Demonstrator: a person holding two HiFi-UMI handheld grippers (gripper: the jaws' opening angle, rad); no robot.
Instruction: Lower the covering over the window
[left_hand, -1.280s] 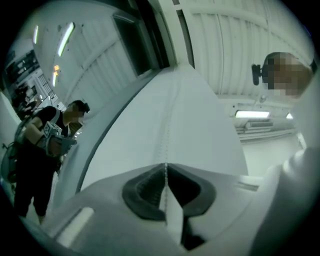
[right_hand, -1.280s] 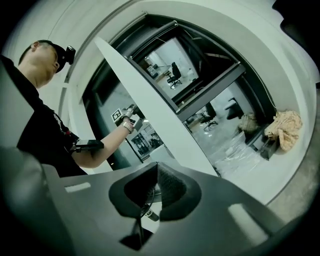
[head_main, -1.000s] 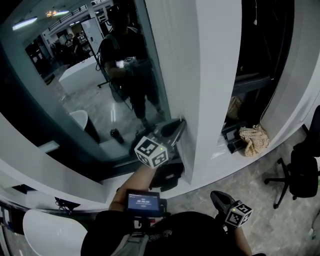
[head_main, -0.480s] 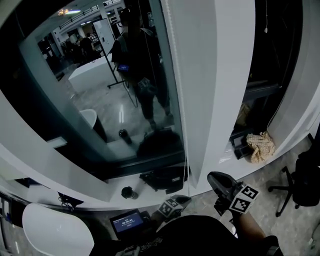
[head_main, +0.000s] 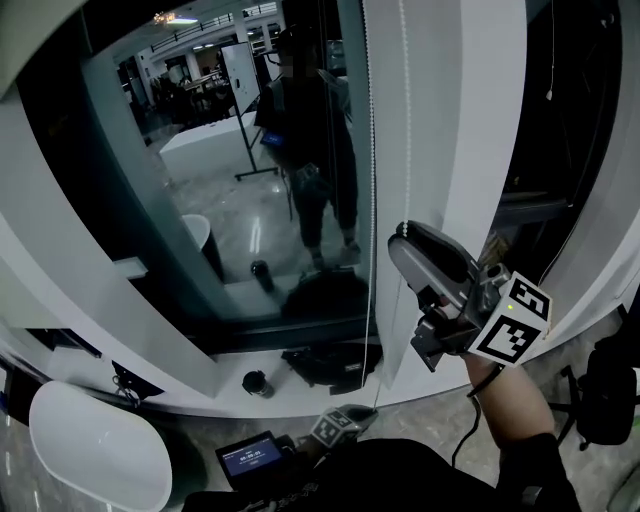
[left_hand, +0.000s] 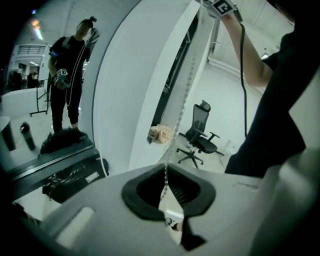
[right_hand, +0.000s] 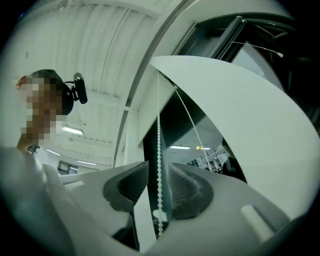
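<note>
As the right tool (head_main: 408, 245) went up beside the white pillar (head_main: 440, 120), its jaws had just been opening, and they stood wide apart. The right gripper view showed the bead chain (right_hand: 159, 165) hanging straight down the gap between the ribbed pads (right_hand: 187, 192), touching neither that I could see (nothing gripped there, then).

The chain (head_main: 372, 200) ran bolt upright, long axis vertical, just beside the pillar's edge and in front of the window glass (head_main: 250, 200). Its top end ran off the upper edge of the head view.

Down low, the left tool (head_main: 352, 418) sat near the sill (head_main: 300, 392), only its marker cube and a bit of body showing past the person's dark clothing. The left gripper view settled the matter: the jaws were all but together (left_hand: 167, 185), with the chain (left_hand: 182, 115) slanting down out of the upper part of the picture and pinched in the narrow slot between them.

Where the chain's loop ended below that grip was cut off. The covering itself was hard to pick out in any view.
</note>
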